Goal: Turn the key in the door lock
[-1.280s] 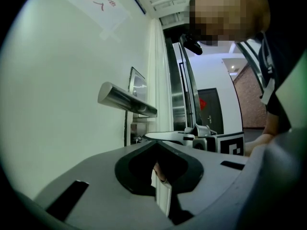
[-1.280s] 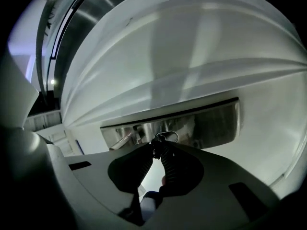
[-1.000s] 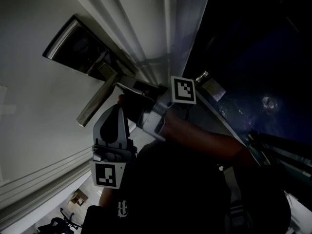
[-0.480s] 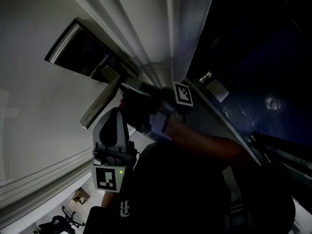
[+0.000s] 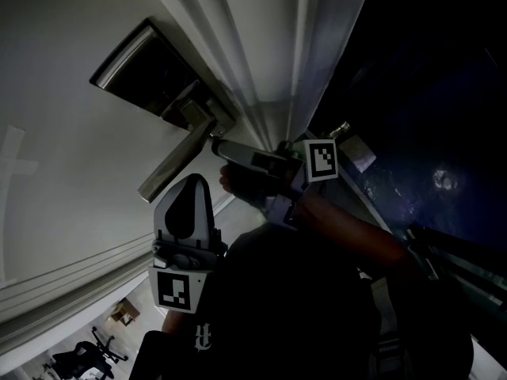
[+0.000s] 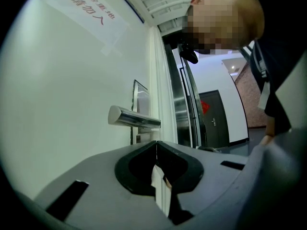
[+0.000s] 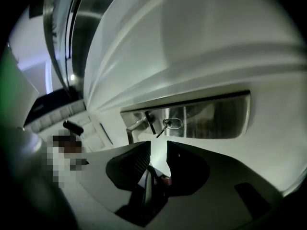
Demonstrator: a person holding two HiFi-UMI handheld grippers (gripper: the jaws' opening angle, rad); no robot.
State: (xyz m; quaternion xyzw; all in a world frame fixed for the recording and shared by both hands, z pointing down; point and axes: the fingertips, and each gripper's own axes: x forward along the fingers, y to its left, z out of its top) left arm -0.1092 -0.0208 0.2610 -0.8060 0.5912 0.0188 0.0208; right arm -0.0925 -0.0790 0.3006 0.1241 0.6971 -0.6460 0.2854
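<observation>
**One key in the plate, right jaws apart short of it**

There are two grippers. The right gripper [image 7: 158, 147] has jaws that have just been opening. They stand a clear gap apart with nothing between them, only white door showing through. The left gripper [image 6: 155, 145] has its jaws pressed together, empty, and hangs below the handle in the head view.

There is one key [image 7: 170, 124]. It sits in the metal lock plate [image 7: 211, 115] just beyond the right gripper's jaw tips, its oval head sticking out, apart from both pads. The plate is the only one on the white door [image 5: 71, 133], and it carries one silver lever handle [image 6: 132, 117]. In the head view the right gripper reaches up to the plate beside that lever, though the key itself cannot be picked out there.

One square black-and-white marker [image 5: 176, 289] faces the head camera on each gripper's cube, two in all.

One paper notice [image 6: 88, 6] is stuck high on the door. It bears red Chinese characters, too skewed to read with confidence.
</observation>
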